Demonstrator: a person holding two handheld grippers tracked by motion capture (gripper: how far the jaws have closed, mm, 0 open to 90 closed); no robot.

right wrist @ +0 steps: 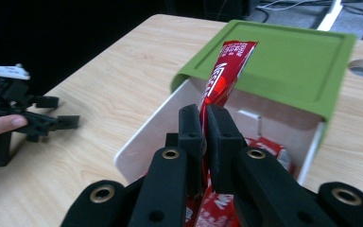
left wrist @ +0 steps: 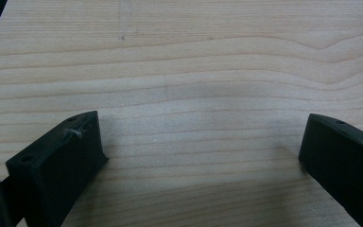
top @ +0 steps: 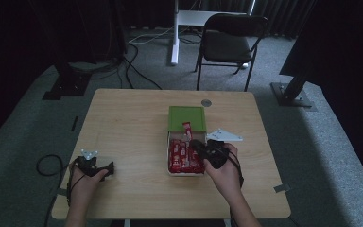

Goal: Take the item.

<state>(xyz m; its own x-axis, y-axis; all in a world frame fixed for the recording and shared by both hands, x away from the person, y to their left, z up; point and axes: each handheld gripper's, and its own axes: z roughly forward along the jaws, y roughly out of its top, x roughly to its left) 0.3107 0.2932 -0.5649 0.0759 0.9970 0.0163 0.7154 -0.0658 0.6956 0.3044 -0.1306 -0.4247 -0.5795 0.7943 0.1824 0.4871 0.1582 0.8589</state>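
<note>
A white box [top: 168,150] with a green lid [top: 186,118] slid partway back sits mid-table and holds several red packets [top: 183,160]. My right gripper [top: 194,143] is over the box, shut on one long red packet [right wrist: 227,71] that sticks up past the jaws in front of the green lid [right wrist: 288,61]. My left gripper [top: 105,169] rests on the table near its front left edge. In the left gripper view the left gripper [left wrist: 198,146] stands open over bare wood with nothing between its fingers [left wrist: 61,161].
The wooden table [top: 127,127] has a round grommet hole [top: 206,102] behind the box. A black folding chair [top: 231,40] and a white desk leg [top: 175,33] stand beyond the far edge. Black stand bases sit on the carpet at both sides.
</note>
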